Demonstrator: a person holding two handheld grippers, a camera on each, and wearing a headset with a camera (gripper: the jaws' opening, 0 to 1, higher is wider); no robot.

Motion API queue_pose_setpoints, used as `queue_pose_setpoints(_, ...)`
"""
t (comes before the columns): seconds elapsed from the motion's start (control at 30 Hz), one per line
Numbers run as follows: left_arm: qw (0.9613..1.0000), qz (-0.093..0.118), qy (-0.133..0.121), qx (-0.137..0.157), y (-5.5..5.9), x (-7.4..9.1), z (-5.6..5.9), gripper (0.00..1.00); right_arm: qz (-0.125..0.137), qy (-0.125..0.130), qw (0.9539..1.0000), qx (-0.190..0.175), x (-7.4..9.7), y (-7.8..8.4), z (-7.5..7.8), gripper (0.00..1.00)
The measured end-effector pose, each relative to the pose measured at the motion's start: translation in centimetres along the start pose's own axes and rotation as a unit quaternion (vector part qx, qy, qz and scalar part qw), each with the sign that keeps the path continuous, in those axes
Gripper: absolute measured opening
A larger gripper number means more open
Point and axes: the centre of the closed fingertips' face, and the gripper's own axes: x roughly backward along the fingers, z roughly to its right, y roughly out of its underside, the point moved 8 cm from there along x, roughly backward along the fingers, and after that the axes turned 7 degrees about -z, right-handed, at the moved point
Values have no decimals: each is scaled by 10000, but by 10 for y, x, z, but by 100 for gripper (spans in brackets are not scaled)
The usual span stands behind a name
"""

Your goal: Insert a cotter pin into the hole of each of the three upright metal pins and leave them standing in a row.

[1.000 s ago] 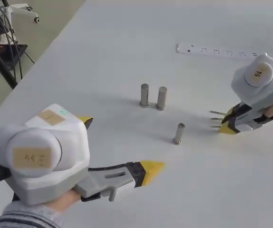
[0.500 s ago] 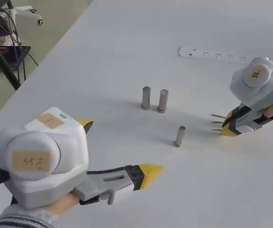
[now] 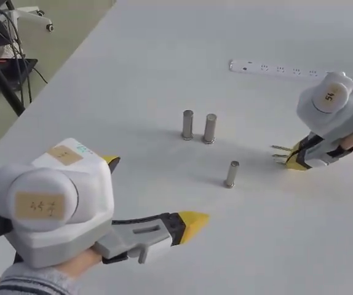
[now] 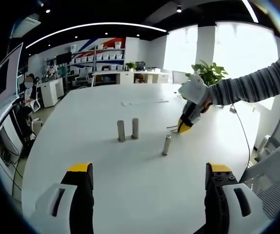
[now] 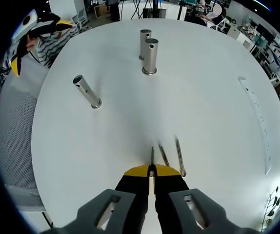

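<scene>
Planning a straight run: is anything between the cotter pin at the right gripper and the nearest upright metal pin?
Nothing visible: only bare table between the cotter pin in the right gripper and the nearest metal pin.

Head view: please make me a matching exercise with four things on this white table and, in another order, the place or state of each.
Things:
1. long white power strip
2. single grey metal cylinder pin
3. left tool
4. right tool

Places or states:
a. jaws wide apart
b. lies beyond the pair of grey metal cylinder pins
c. closed on one of the thin metal cotter pins
d. stands alone, nearer the right tool

Pairs: 1-b, 2-d, 3-a, 4-c
</scene>
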Motion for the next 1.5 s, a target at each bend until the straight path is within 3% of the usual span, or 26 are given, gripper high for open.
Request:
queue_pose_setpoints(0.2, 10000, -52, -11, 3, 3, 0, 0, 94, -70, 21, 9999, 149, 1, -1, -1, 0)
queue_pose_setpoints(0.3, 10000, -65, -6, 1, 3, 0, 0, 92, -65, 4, 10000, 5, 1, 0, -1, 0)
queue_pose_setpoints(0.5, 10000, -77, -17, -45, 0, 1, -1, 89, 209, 105, 9997, -67, 6, 2, -1, 0)
queue_pose_setpoints(0.63, 9998, -195, 13, -81, -1, -2, -2, 84, 347, 434, 9984, 63, 16, 4, 0, 0)
queue_pose_setpoints(0.77, 9998, -140, 121, 42, -6, -5, -1, 81, 568, 689, 9959, 130, 29, 3, -4, 0)
queue_pose_setpoints(0.9, 9996, -173, 153, 162, -10, -8, -1, 67, 682, 849, 9938, 245, 34, 1, -6, 0)
queue_pose_setpoints(0.97, 9994, -197, 199, 212, -12, -9, 0, 66, 834, 895, 9921, 286, 42, -3, -14, 0)
queue_pose_setpoints(1.07, 9989, -44, 311, 339, -19, -10, 3, 65, 928, 1013, 9898, 388, 51, -8, -26, 0)
queue_pose_setpoints(1.23, 9990, 14, 380, 232, -26, -13, 9, 59, 1107, 1137, 9856, 579, 64, -18, -44, 0)
queue_pose_setpoints(1.5, 9966, -13, 735, 367, -33, -24, 24, 51, 1398, 1089, 9776, 1135, 81, -36, -69, 0)
